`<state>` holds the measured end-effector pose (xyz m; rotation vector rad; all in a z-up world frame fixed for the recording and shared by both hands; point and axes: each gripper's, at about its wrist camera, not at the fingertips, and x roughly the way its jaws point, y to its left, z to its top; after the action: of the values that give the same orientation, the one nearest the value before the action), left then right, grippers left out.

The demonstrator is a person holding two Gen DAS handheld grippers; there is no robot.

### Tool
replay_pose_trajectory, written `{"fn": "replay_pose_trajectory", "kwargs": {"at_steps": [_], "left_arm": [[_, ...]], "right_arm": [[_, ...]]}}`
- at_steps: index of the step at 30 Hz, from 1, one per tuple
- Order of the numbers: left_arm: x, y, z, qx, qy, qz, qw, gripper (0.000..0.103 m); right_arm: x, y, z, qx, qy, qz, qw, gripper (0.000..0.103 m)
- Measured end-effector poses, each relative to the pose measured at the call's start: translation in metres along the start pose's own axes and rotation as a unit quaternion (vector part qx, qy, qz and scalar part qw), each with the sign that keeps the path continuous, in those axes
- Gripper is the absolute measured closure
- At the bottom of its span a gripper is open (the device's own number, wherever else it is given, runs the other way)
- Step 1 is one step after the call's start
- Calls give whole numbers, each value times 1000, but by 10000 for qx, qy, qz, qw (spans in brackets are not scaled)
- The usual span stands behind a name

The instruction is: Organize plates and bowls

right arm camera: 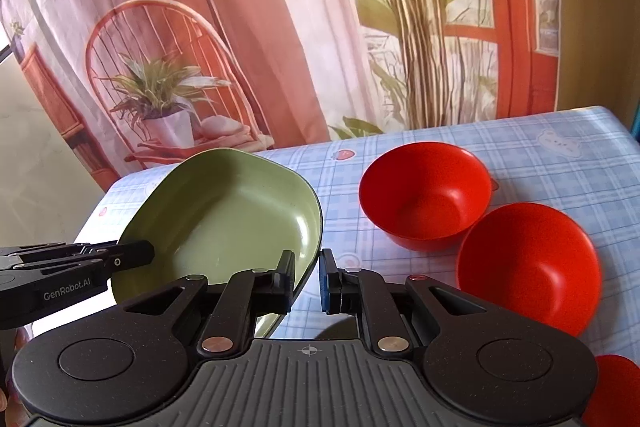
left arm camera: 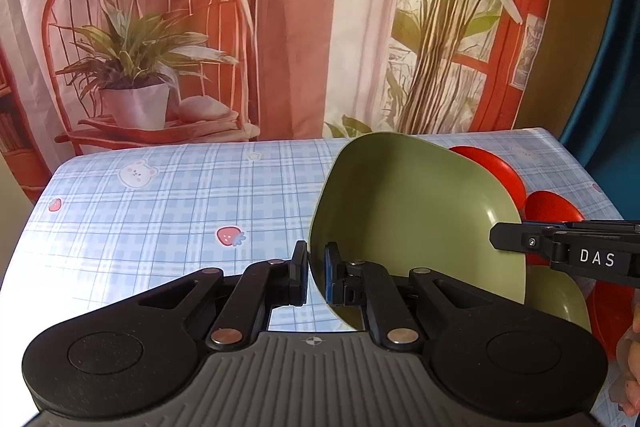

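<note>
— Plate first: where does the green plate sit?

— Off the tablecloth, tilted, its hollow facing the cameras. Both tools are on its rim, at opposite edges.

— How is the left gripper set?

— Narrow. One finger is outside the plate's rim, the blue-padded one inside, and the rim runs down between them. They pinch that edge.

— And the right gripper?

— Its jaws are also close together, with the plate's other edge between them. From its own camera the inner finger overlaps the green wall and the blue pad sits just outside the rim. A thin gap shows beside the blue pad, so I cannot tell whether it truly clamps or only brackets the edge.

— What lies around the plate?

— To the plate's right, resting on the cloth, are two red bowls, upright and empty. The nearer red bowl touches or nearly touches the farther one. A third red piece peeks in further right of the plate, at the frame's corner, too cropped to name.

— Anything under the plate?

— In the left view, a second green dish shows just beyond the plate's lower right edge, partly hidden by the right tool.

— Behind it?

— A printed backdrop hangs past the plate, at the table's far edge.
</note>
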<state>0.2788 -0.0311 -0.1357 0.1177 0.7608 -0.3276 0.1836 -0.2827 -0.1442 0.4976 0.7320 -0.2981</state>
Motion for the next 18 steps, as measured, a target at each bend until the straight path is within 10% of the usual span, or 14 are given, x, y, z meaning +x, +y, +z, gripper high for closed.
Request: {"fn": "replay_pose_trajectory", "kwargs": {"at_steps": [18], "left_arm": [[-36,-51,-30,188,84,-353,9992,92]], "right_arm": [[-68,-37,-32,-89,-247,-146,9995,91]]}}
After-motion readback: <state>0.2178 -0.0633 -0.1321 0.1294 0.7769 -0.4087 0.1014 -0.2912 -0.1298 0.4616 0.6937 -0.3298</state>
